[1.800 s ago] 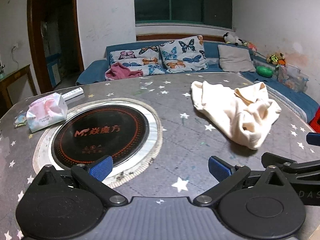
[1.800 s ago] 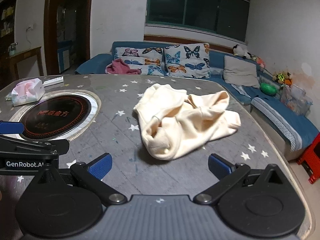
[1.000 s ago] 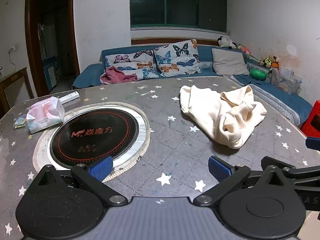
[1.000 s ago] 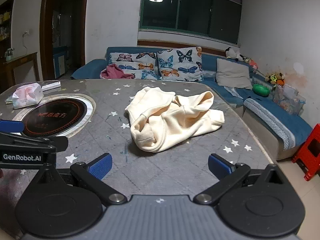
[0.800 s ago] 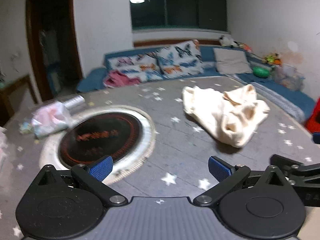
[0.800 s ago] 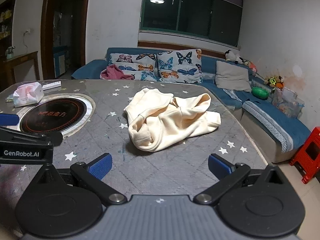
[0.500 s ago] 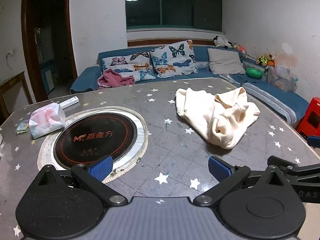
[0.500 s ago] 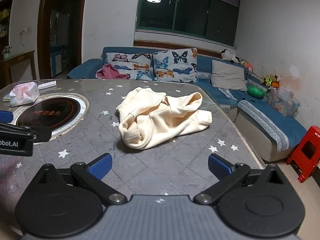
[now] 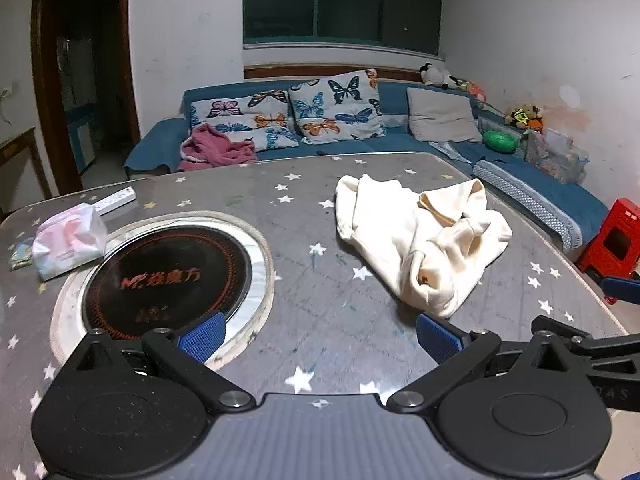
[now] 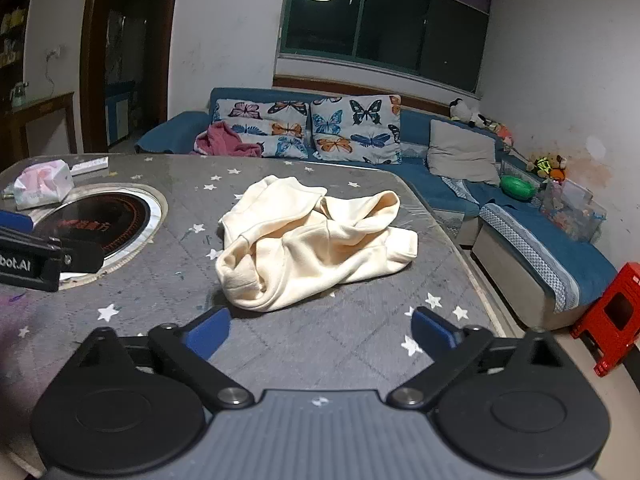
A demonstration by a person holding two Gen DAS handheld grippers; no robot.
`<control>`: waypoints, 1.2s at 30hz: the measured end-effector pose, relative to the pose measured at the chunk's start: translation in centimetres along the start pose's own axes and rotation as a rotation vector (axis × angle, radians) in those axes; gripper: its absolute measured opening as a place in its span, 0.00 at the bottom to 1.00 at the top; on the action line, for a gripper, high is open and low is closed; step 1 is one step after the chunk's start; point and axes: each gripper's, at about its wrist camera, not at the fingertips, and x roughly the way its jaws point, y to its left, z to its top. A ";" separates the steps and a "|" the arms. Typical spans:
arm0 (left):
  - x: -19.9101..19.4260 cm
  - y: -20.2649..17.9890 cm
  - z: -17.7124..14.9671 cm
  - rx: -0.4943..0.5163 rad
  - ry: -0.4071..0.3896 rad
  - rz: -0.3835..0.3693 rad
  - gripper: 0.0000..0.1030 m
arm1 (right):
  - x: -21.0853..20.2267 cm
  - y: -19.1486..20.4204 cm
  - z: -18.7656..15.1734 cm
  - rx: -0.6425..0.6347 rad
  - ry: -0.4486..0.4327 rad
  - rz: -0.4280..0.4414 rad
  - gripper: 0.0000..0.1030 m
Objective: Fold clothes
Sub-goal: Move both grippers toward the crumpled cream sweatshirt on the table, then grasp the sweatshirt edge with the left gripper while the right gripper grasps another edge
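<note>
A cream garment (image 9: 420, 236) lies crumpled in a heap on the grey star-patterned table (image 9: 320, 312), right of its middle. In the right wrist view the same cream garment (image 10: 312, 240) sits straight ahead, a little beyond the fingertips. My left gripper (image 9: 320, 338) hovers open over the table's near edge, with nothing between its blue pads. My right gripper (image 10: 320, 332) is open too, held just short of the heap's near end and apart from it. The right gripper's side shows at the right edge of the left wrist view.
A round black induction plate (image 9: 168, 276) is set into the table at the left. A pink tissue pack (image 9: 68, 240) and a white remote (image 9: 116, 198) lie beyond it. A blue sofa (image 9: 360, 140) with butterfly cushions stands behind; a red stool (image 9: 612, 240) sits off the right edge.
Both grippers have drawn back from the table and risen a little, so the garment looks smaller and farther away. The garment has not moved. Both stay open.
</note>
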 end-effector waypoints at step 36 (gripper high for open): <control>14.6 -7.0 9.0 0.203 0.121 -0.177 0.70 | 14.6 -7.8 6.6 0.067 0.105 0.077 0.54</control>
